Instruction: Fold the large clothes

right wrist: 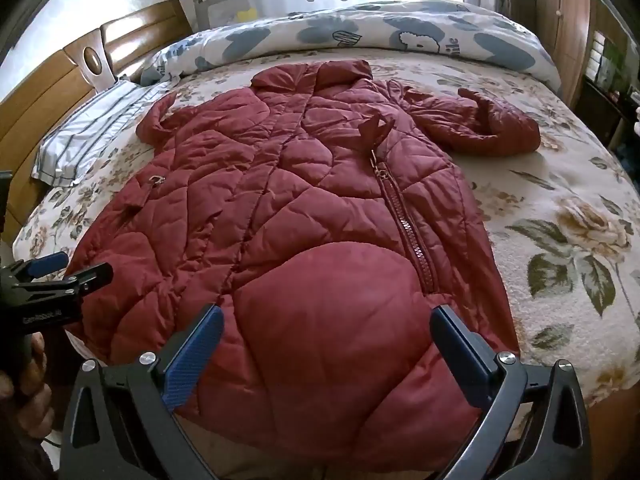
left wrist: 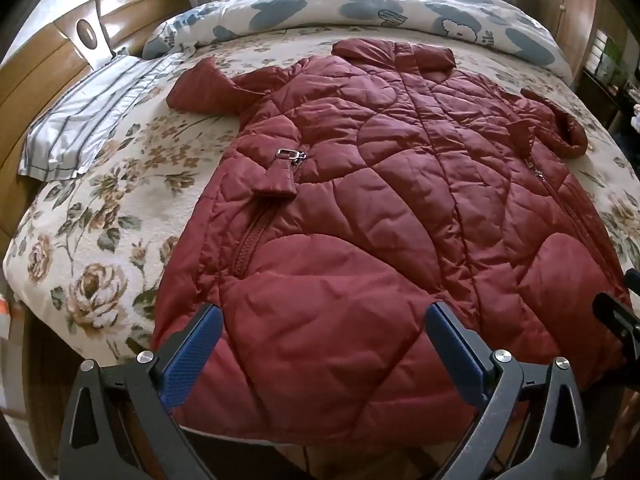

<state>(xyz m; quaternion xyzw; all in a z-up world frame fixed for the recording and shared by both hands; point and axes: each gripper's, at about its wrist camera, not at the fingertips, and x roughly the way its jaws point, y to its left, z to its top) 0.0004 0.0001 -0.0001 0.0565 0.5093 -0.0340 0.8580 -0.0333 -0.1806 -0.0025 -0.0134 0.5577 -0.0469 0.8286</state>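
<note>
**Over the bed edge: both grippers spread above the jacket hem**

Across the bed [left wrist: 100,216] lies the red quilted jacket [left wrist: 380,184], front up, collar at the far side near the rolled duvet [left wrist: 360,12], hem at the near edge, spread flat so it can be folded. Left sleeve [left wrist: 204,88] tucked short; right sleeve [right wrist: 480,124] curls outward on the floral blanket. Left gripper [left wrist: 324,332] released, fingers wide, hovering over the hem's left half; right gripper [right wrist: 326,334] likewise released over the right half, by the zipper [right wrist: 408,224]. Neither is holding fabric. Likely lined up to pinch the hem for a first fold. Striped pillow [left wrist: 80,120] sits clear at left.
</note>
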